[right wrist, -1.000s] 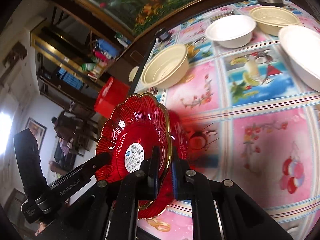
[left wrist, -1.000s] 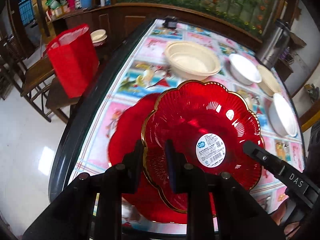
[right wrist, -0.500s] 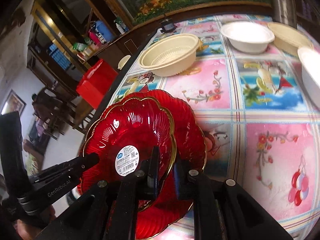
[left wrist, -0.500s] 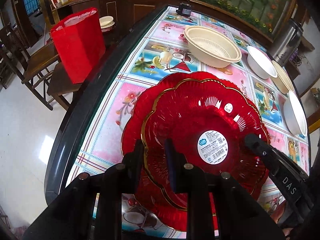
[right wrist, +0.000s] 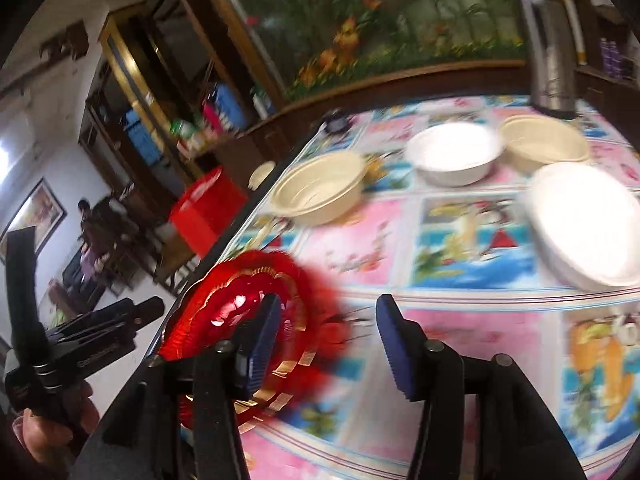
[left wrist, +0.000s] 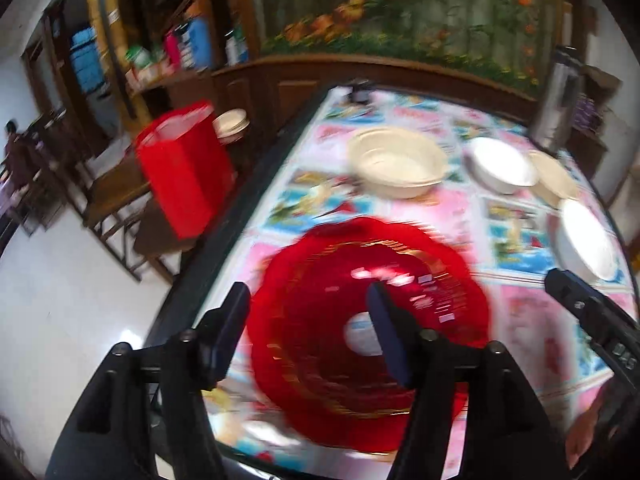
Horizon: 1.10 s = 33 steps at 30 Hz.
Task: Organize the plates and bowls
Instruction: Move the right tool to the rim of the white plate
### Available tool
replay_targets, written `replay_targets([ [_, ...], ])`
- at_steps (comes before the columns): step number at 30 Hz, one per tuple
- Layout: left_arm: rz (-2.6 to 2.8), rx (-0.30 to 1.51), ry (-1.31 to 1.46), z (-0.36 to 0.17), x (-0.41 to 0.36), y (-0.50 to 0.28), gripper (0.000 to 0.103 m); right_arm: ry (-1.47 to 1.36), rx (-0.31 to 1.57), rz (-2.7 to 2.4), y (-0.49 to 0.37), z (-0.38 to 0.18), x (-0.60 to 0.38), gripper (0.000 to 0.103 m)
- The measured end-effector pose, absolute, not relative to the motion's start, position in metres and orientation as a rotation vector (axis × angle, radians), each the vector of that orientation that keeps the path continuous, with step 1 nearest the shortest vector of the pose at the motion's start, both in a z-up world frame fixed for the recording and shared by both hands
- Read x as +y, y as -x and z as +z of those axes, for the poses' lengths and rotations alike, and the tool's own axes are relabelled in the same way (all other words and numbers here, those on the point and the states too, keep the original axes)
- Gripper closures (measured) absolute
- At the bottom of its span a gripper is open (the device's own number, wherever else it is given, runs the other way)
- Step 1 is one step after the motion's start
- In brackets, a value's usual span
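Two red scalloped plates with gold rims lie stacked (left wrist: 360, 332) on the table near its front left edge; they also show in the right wrist view (right wrist: 240, 320). My left gripper (left wrist: 308, 332) is open and empty, above the stack. My right gripper (right wrist: 326, 344) is open and empty, just right of the stack. A cream bowl (left wrist: 396, 166) (right wrist: 320, 192), a white bowl (left wrist: 500, 168) (right wrist: 454, 152), another cream bowl (right wrist: 544, 140) and a white bowl (right wrist: 584, 224) stand farther back.
The table has a colourful cloth (right wrist: 480, 340) and a dark rim (left wrist: 224, 240). A red bag (left wrist: 184, 168) stands on a chair to the left. A steel flask (right wrist: 550, 40) stands at the far right. A person (right wrist: 90, 232) is in the room behind.
Both grippers have opened and let go of the upper red plate, which now lies on the lower one. Both grippers have pulled back and lifted; the frames are blurred by motion.
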<state>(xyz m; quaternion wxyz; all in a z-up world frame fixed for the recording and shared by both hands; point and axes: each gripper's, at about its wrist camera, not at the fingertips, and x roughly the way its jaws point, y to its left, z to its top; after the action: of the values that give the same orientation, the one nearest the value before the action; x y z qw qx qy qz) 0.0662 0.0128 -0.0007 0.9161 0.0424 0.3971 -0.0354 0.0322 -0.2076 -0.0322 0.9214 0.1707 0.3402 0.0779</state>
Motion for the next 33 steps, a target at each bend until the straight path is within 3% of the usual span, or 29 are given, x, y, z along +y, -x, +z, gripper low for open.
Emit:
replay_targets([
  [3, -0.164, 0.805, -0.118, 0.003, -0.023, -0.056, 0.028, -0.362, 0.67, 0.113, -0.014, -0.033, -0.239, 0.05],
  [6, -0.248, 0.829, -0.169, -0.005, -0.063, -0.048, 0.027, -0.391, 0.646, 0.056, 0.005, -0.036, -0.274, 0.043],
  [13, -0.416, 0.95, -0.213, -0.016, -0.143, -0.052, 0.028, -0.46, 0.61, -0.082, 0.041, -0.033, -0.358, 0.043],
  [16, -0.413, 0.923, -0.215, -0.002, -0.173, -0.066, 0.028, -0.497, 0.595, -0.126, 0.047, -0.025, -0.39, 0.043],
  [20, -0.384, 0.88, -0.212, -0.002, -0.193, -0.071, 0.028, -0.495, 0.541, -0.196, 0.055, -0.019, -0.422, 0.038],
  [33, -0.361, 0.937, -0.221, -0.011, -0.248, -0.128, 0.028, -0.585, 0.589, -0.173, 0.014, -0.046, -0.453, 0.038],
])
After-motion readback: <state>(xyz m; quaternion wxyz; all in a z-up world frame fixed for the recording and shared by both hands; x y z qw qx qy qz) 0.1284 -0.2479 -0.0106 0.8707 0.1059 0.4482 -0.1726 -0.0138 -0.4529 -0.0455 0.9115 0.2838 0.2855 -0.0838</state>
